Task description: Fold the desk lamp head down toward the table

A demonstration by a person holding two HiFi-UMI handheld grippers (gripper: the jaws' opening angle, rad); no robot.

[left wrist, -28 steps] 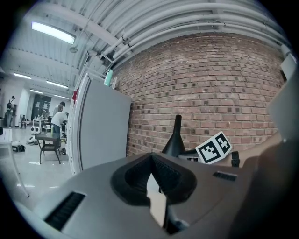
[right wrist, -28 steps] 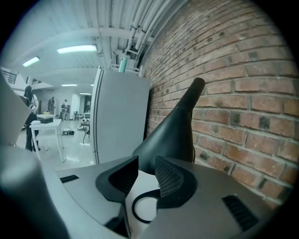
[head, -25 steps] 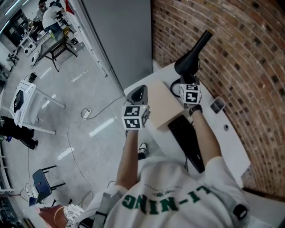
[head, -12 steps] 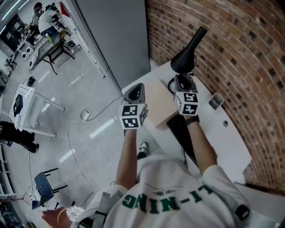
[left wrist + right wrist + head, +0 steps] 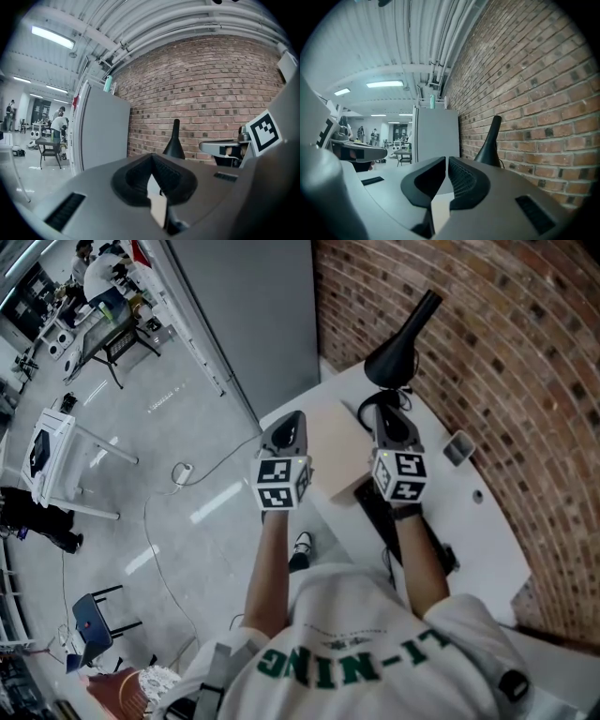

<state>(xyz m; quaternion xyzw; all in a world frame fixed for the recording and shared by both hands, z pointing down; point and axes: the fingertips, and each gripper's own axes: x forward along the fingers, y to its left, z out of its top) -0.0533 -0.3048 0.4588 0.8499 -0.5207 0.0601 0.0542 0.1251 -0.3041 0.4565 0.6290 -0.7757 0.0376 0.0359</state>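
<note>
Left tongs [image 5: 292,418] are clenched empty; right tongs [image 5: 386,412] have just been closing to a thin slit (nothing inside). Brick wall [image 5: 525,352] backs the white tabletop [image 5: 487,531], where the black desk lamp [image 5: 401,345] stands at twelve o'clock of the right tongs, head raised.

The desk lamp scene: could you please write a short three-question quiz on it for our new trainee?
1. True or false: the black desk lamp is already folded flat onto the white table.
2. What sits between the jaws of the left gripper? A) the lamp's neck B) nothing C) a cable
3. Fill in: the wall behind the lamp is made of ____.
Key: 1 false, its slim top stands upright; 2 B, the jaws are together and empty; 3 brick.
</note>
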